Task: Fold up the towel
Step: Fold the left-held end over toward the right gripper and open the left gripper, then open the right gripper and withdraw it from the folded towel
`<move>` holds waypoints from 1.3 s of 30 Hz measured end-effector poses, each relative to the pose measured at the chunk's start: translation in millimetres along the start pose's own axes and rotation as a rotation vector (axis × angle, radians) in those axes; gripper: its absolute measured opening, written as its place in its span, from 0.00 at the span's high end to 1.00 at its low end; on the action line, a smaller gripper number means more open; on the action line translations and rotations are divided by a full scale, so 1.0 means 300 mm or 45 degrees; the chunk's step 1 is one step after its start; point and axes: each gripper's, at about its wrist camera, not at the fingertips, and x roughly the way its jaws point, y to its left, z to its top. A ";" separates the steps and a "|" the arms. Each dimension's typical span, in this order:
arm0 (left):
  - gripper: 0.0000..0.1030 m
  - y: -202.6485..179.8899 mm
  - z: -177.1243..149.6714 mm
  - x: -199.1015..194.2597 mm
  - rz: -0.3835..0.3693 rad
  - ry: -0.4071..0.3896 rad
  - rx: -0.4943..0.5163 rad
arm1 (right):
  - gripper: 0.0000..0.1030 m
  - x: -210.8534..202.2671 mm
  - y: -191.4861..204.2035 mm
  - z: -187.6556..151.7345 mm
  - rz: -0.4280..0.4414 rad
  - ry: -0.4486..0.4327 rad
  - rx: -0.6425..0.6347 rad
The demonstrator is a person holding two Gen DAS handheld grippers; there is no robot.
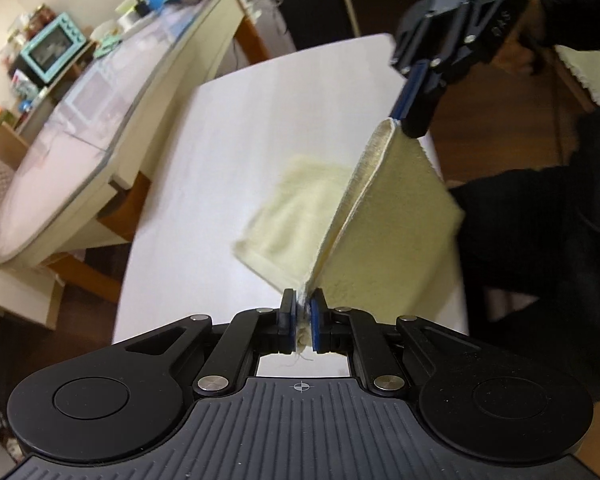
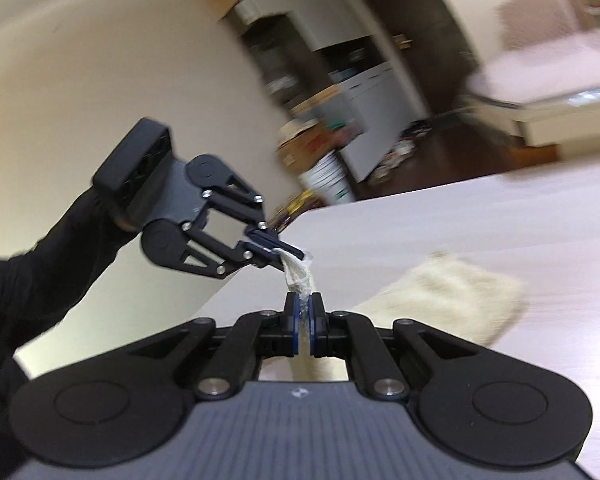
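While both tongs, left (image 1: 302,322) and right (image 1: 398,118), pinch corners of the pale yellow towel (image 1: 384,232) above the white bench (image 1: 228,152), its far part trails there; a thin pinch could slip, or uneven lowering could skew the fold.

L gripper (image 1: 302,322) clamped, R gripper (image 2: 305,325) clamped, both raised

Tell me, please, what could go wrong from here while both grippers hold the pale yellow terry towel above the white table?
Each grip is thin: the left gripper and the right gripper pinch only corner tips of the pale yellow terry towel, so a tug could pull one free. The hanging part sags near the edge of the white table and might land partly off it. The lower layer looks bunched, so the fold may set uneven.
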 end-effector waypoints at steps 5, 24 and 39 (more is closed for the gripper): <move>0.93 0.109 0.102 0.150 -0.018 0.040 0.019 | 0.96 -0.002 -0.161 0.011 -0.092 -0.052 0.122; 0.55 0.231 0.124 0.378 0.013 0.101 -0.085 | 0.86 -0.047 -0.338 -0.048 -0.299 -0.062 0.202; 0.43 0.259 0.024 0.301 0.185 -0.029 -0.394 | 0.85 -0.023 -0.246 -0.082 -0.337 -0.017 -0.009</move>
